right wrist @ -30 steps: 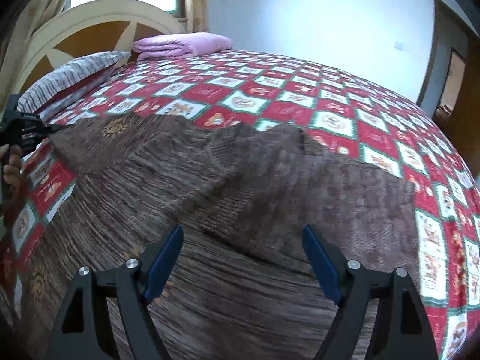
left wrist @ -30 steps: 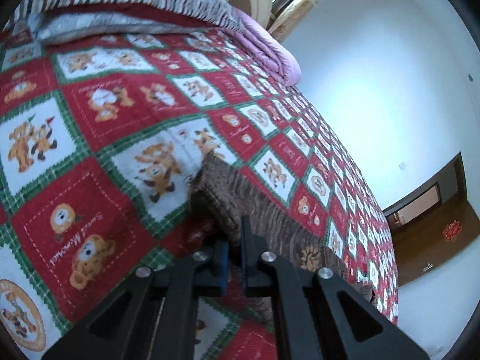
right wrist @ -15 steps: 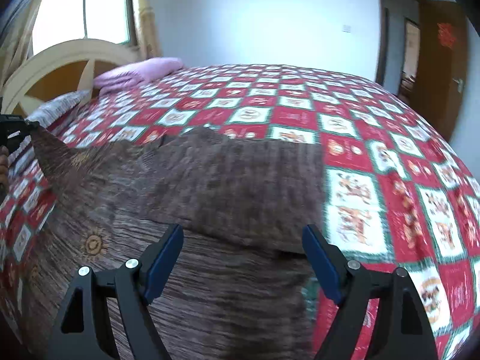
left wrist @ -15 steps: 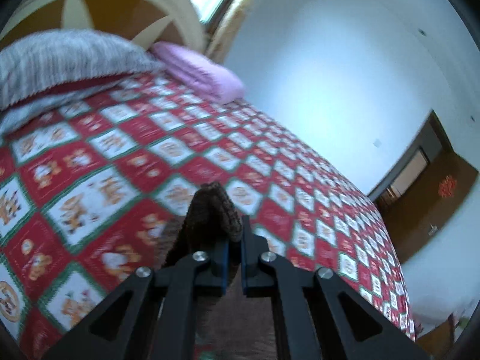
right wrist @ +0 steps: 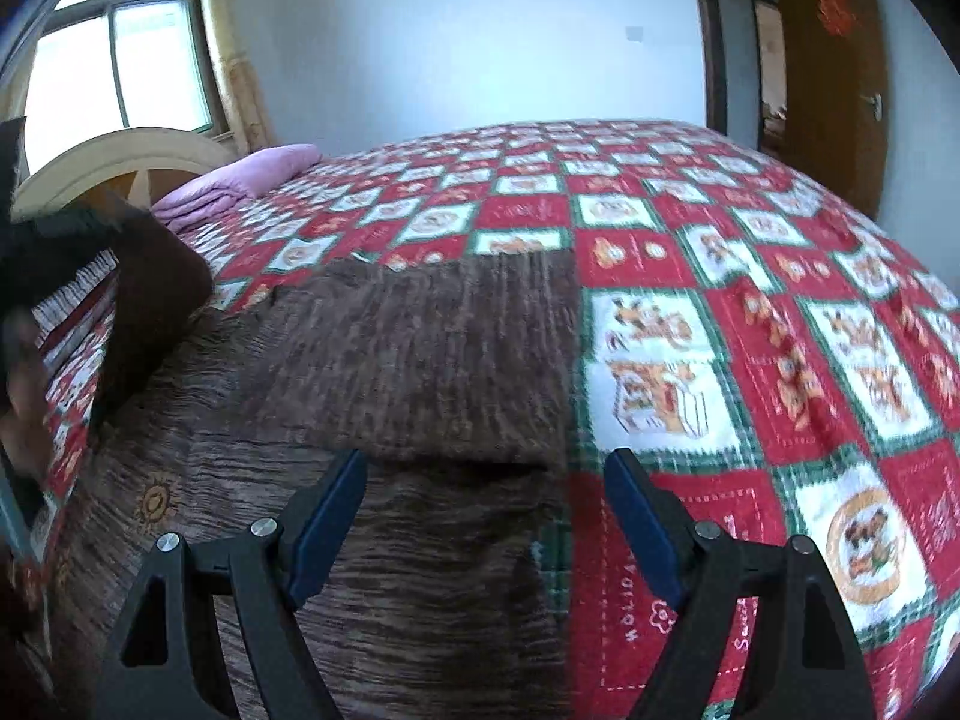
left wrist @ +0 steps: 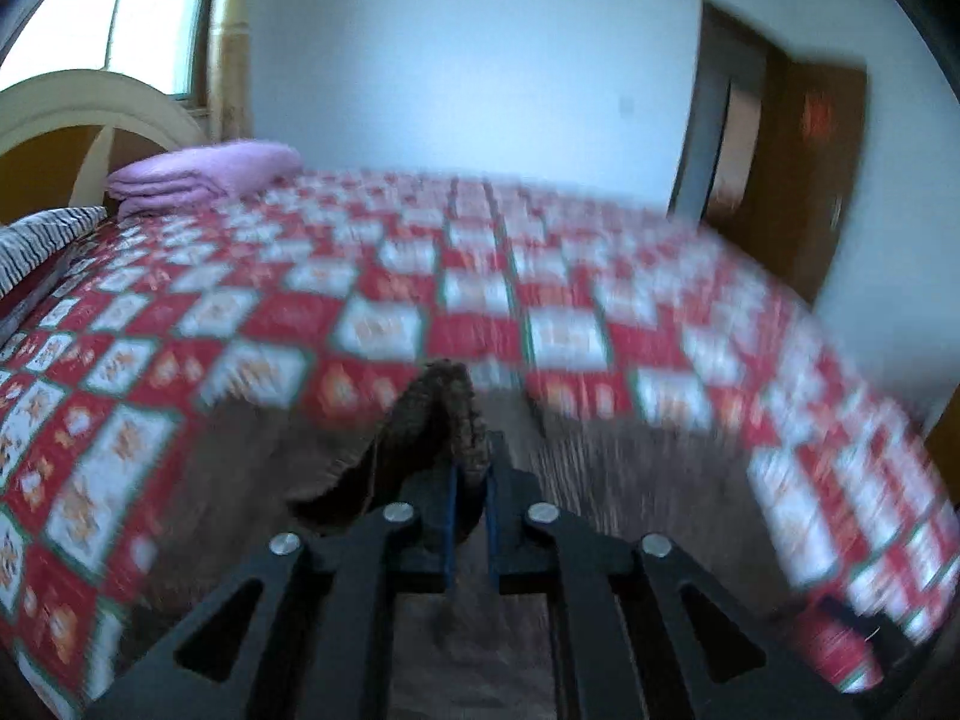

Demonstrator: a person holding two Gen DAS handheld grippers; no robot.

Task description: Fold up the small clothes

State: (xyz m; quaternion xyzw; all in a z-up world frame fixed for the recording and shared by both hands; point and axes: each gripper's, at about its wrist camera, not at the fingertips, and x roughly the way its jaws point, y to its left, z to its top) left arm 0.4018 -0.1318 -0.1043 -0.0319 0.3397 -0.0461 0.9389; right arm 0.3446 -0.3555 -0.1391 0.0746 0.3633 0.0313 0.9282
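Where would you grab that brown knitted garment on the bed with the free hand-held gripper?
Probably at the brown knitted garment's right-hand edge, where it ends straight against the red-and-white checked bedspread. The open right hand-held gripper hangs just above that edge, so come down from above and pinch the flat layers there.

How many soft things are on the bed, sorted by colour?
Brown: 1, the brown garment, one end pinched in the left gripper
Purple: 1, the folded purple blanket
Striped: 1, the striped pillow
Total: 3, all on the red checked bedspread
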